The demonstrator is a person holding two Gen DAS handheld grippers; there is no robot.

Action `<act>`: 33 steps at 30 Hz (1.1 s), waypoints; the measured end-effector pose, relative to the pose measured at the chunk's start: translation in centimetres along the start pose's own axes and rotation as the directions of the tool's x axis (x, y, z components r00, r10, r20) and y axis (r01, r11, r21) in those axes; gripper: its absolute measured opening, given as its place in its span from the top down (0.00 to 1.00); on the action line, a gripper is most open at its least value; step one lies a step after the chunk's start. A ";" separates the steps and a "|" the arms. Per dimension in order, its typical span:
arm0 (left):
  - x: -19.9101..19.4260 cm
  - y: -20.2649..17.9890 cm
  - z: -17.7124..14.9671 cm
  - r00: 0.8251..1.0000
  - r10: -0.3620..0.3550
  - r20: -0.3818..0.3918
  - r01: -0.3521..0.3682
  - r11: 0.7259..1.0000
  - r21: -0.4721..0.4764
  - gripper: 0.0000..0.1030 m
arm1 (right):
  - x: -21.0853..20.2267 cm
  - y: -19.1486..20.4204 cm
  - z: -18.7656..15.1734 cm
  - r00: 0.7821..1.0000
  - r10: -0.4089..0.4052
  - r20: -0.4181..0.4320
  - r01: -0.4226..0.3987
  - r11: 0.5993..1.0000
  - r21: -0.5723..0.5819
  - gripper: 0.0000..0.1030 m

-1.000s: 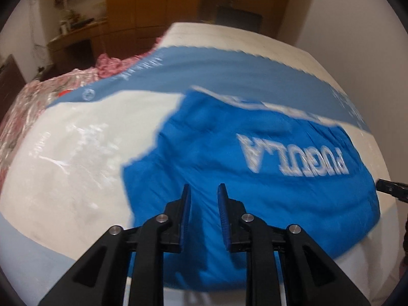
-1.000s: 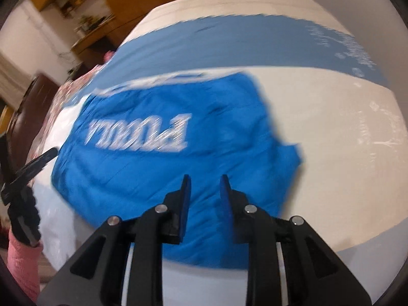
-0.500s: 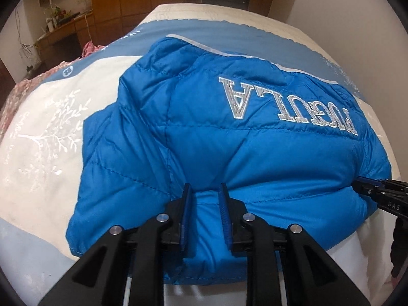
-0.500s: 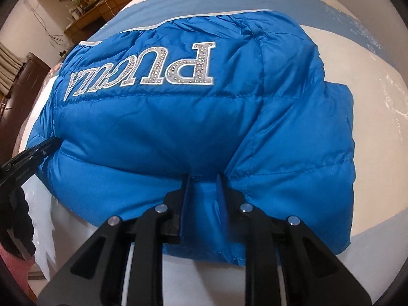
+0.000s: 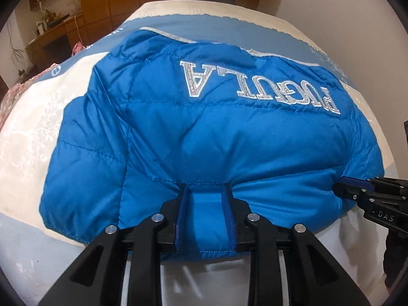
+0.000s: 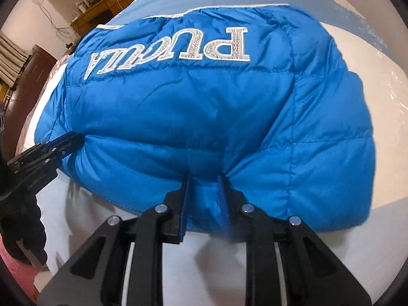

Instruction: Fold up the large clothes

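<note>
A blue puffer jacket (image 5: 204, 132) with silver lettering lies folded on the bed, also filling the right wrist view (image 6: 204, 117). My left gripper (image 5: 205, 191) is shut on the jacket's near edge, fabric bunched between its fingers. My right gripper (image 6: 204, 178) is shut on the same near edge further right. The right gripper shows at the right edge of the left wrist view (image 5: 341, 186), and the left gripper at the left edge of the right wrist view (image 6: 74, 137).
The bed has a white and light blue cover (image 5: 33, 117). A pink patterned cloth (image 5: 15, 97) lies at its far left side. Wooden cabinets and a desk (image 5: 58, 30) stand beyond the bed. A white wall (image 5: 344, 5) runs along the right.
Both grippers have moved in onto the jacket's near edge and closed on it. The jacket now looks nearer and slightly lifted at the held edge.
</note>
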State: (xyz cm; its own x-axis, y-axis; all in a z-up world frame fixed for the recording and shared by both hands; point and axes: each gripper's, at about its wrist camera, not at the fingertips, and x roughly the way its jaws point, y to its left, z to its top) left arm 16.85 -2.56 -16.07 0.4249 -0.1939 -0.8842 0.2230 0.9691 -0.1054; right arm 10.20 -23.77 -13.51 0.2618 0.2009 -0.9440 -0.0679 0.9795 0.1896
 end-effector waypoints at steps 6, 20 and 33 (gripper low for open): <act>-1.3 0.3 3.1 0.998 -0.056 -0.025 0.056 0.998 -0.008 0.74 | -2.5 -2.1 3.0 0.998 0.062 -0.017 -0.063 0.998 -0.026 0.78; 6.2 5.4 17.0 0.999 0.047 -0.006 -0.048 0.996 -0.071 0.71 | 2.6 -11.0 19.3 0.996 -0.039 0.080 0.034 0.997 0.065 0.81; 7.0 7.4 16.3 1.000 -0.003 -0.028 -0.001 0.988 -0.157 0.70 | 2.9 -13.9 18.6 0.993 0.048 0.112 -0.067 0.983 0.173 0.73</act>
State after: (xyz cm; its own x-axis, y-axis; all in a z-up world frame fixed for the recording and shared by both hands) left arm 35.78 0.76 -15.66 0.3999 -0.1925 -0.8961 0.0821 0.9813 -0.1742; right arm 29.80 -36.50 -13.91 0.3646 0.2483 -0.8974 0.0825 0.9514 0.2968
